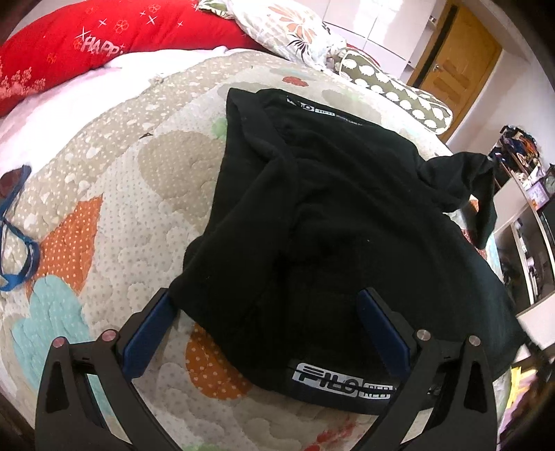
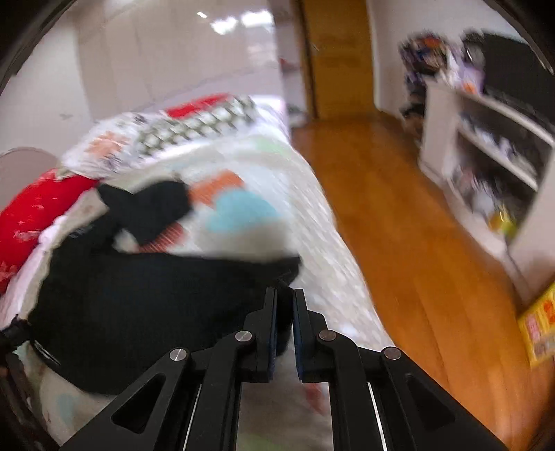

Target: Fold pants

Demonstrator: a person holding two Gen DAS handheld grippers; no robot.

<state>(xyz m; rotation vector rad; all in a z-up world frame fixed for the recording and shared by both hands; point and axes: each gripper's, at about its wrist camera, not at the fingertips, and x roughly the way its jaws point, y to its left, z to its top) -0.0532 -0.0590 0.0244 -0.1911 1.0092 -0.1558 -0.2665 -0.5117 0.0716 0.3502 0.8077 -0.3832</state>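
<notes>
Black pants (image 1: 329, 215) lie partly folded on the patterned quilt (image 1: 104, 208), with a white logo waistband near me. My left gripper (image 1: 267, 305) is open, its blue pads either side of the near edge of the pants, above the cloth. In the blurred right wrist view the pants (image 2: 145, 298) spread to the left, and my right gripper (image 2: 285, 295) is shut on a corner of the black fabric at the bed's right side. A lifted flap of the pants (image 1: 464, 173) shows at the right in the left wrist view.
A red pillow (image 1: 86, 41) and floral bedding (image 1: 288, 27) lie at the head of the bed. A blue strap (image 1: 17, 236) lies on the quilt at left. Wooden floor (image 2: 399, 225), a white shelf unit (image 2: 485, 156) and a door (image 2: 340, 59) are to the right.
</notes>
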